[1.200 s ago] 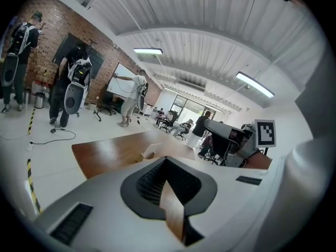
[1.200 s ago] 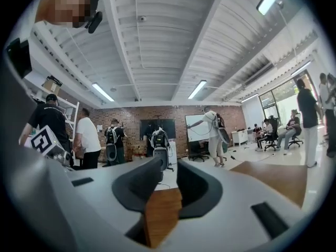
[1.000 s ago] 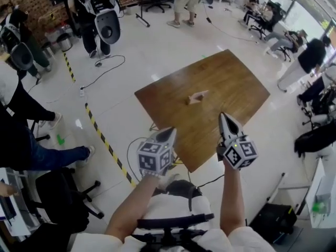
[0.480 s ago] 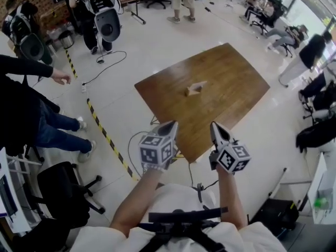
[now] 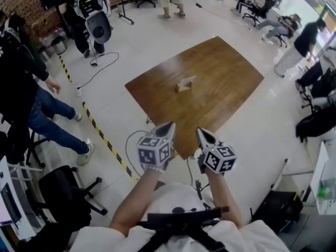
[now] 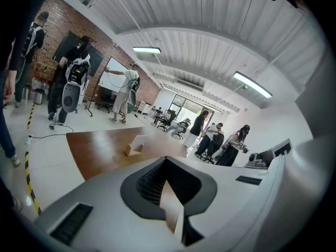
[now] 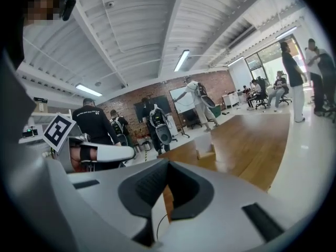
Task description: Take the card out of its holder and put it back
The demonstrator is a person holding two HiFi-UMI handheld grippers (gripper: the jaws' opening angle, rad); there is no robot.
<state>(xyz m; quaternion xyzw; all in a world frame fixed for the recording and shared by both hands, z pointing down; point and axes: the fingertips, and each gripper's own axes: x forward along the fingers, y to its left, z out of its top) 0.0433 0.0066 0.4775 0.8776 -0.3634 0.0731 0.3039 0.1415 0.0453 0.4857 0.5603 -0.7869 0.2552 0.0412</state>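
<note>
A pale card (image 5: 188, 80) stands upright in a small wooden holder (image 5: 181, 87) near the middle of a brown wooden table (image 5: 226, 67). Both grippers hang in the air short of the table's near corner, well apart from the holder. My left gripper (image 5: 169, 125) and right gripper (image 5: 200, 132) are side by side, both shut and empty, tips pointing at the table. In the left gripper view the card (image 6: 139, 142) and holder (image 6: 132, 151) sit far beyond the shut left gripper (image 6: 167, 159). The right gripper view shows the card (image 7: 203, 145) past the shut right gripper (image 7: 167, 163).
Yellow-black floor tape (image 5: 103, 138) and a cable (image 5: 131, 140) run left of the table. A person (image 5: 31, 104) walks at the left beside an office chair (image 5: 68, 190). Robots with dark screens (image 5: 97, 24) stand at the back; people sit at the far right (image 5: 310, 41).
Both grippers have drawn back toward my body and closer together, the right one moving left. The table now lies farther off. A person at the left has walked along the tape.
</note>
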